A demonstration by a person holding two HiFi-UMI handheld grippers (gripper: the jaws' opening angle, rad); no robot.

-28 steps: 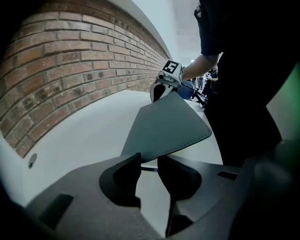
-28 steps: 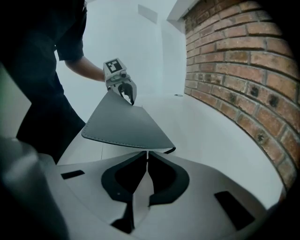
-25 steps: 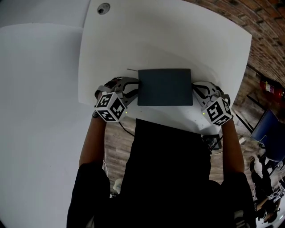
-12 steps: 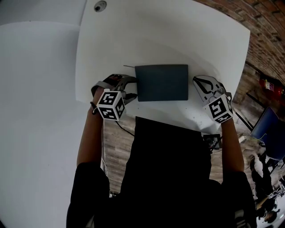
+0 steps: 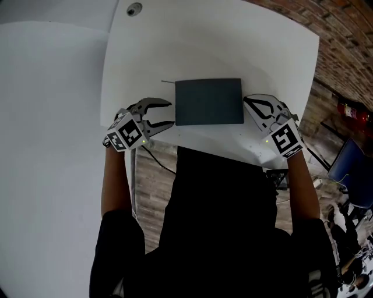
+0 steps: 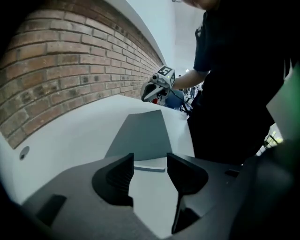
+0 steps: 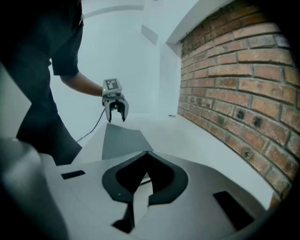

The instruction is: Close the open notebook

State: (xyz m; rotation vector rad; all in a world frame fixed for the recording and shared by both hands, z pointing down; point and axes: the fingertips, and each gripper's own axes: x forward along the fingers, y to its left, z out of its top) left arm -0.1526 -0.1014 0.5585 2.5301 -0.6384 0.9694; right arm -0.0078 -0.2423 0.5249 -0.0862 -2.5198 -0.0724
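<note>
A dark grey notebook [image 5: 208,102] lies closed and flat on the white table [image 5: 280,52]. It also shows in the left gripper view [image 6: 140,136] and the right gripper view [image 7: 119,139]. My left gripper [image 5: 171,113] hovers just off the notebook's left edge. Its jaws stand wide and are closing a little, with nothing between them [image 6: 150,161]. My right gripper [image 5: 245,99] is shut and empty beside the notebook's right edge, its tips meeting [image 7: 147,153]. Each gripper sees the other across the notebook: the right gripper [image 6: 151,97] and the left gripper [image 7: 116,112].
The table's near edge runs just under both grippers. A round grommet [image 5: 134,10] sits at the far left corner. A brick wall [image 5: 349,35] stands to the right, with a red extinguisher [image 5: 349,110] and a blue chair [image 5: 352,169] on the floor beside it.
Both grippers have lifted and drawn back from the notebook's sides. The left jaws have opened wide off the notebook's left edge. The notebook has stayed closed and in place.
</note>
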